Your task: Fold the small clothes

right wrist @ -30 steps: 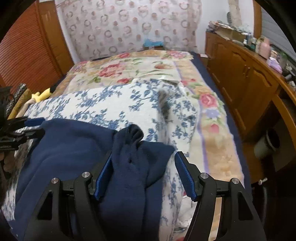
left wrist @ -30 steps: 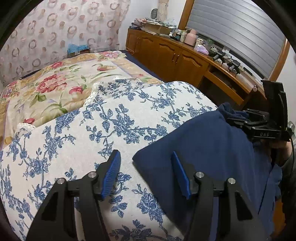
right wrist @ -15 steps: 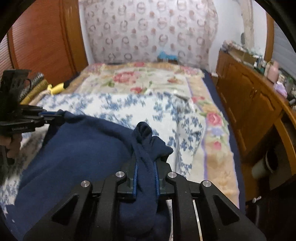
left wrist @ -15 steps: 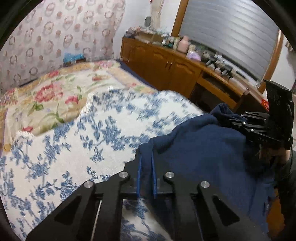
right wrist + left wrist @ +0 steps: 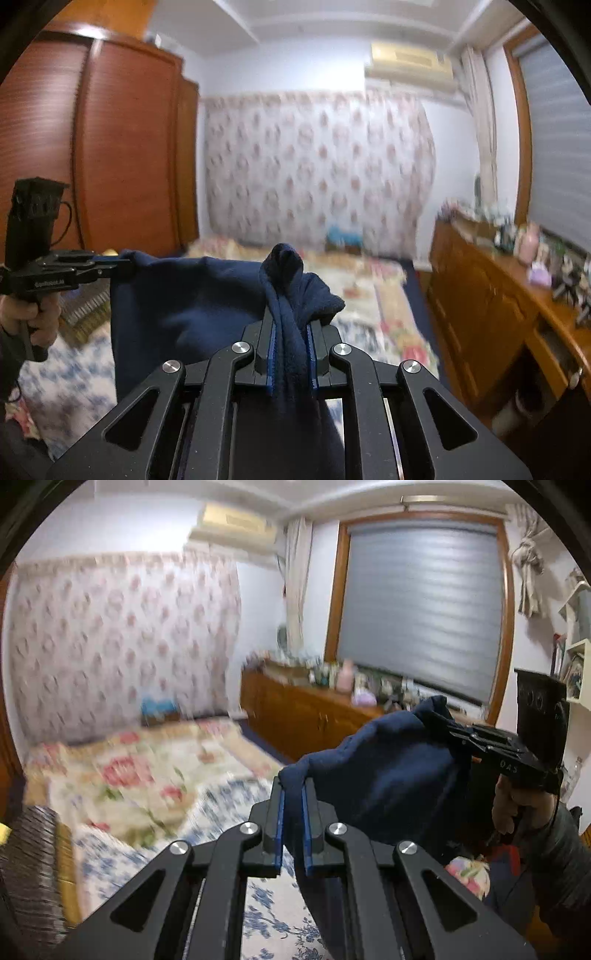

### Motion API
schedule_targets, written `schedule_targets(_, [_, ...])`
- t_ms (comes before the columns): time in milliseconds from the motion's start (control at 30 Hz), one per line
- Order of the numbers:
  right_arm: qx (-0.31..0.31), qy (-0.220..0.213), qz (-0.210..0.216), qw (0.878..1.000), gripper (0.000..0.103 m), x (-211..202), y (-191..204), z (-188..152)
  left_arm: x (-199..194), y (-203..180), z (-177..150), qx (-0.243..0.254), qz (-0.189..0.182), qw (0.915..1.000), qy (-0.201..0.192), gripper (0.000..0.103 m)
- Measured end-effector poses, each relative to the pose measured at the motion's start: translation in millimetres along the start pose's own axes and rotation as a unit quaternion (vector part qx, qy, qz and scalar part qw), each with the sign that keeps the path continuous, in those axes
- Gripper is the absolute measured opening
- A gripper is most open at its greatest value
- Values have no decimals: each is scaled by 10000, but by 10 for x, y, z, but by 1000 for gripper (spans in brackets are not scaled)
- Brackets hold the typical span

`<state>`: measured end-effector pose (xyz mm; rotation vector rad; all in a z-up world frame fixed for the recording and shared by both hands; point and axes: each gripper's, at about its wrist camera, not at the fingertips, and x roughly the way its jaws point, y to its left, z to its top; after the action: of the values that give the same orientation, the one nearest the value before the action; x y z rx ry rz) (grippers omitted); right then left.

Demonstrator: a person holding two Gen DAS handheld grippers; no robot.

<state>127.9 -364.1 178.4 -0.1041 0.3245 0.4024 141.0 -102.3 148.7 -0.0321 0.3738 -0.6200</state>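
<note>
While no fold is yet made, the navy garment [image 5: 388, 775] is held aloft.
It is stretched between the left tongs [image 5: 291, 805] and right tongs [image 5: 290, 332], each clamped on a bunched corner; laying out and folding remain.

Garment [image 5: 388, 775]: hangs stretched between the left gripper [image 5: 291, 794] and the right gripper [image 5: 291, 325], above the bed [image 5: 147, 775].
Bed: below and ahead of both grippers, running to the curtain [image 5: 314, 166] behind it.
Sideboard [image 5: 480, 295]: right of the bed, under the window blind [image 5: 424, 609].
Wardrobe [image 5: 92, 147]: left of the bed.
</note>
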Motion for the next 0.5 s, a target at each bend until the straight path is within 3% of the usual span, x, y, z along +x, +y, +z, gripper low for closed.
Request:
schedule_targets(200, [-279,-780,217,9963,10,-506,483,403,-939,-123,255,329,331,9966,-675,6])
schedule_targets(500, [-481,-1225,770,9883,10,-898,968,695,-1749,27,350,514,679,9915,-983,6])
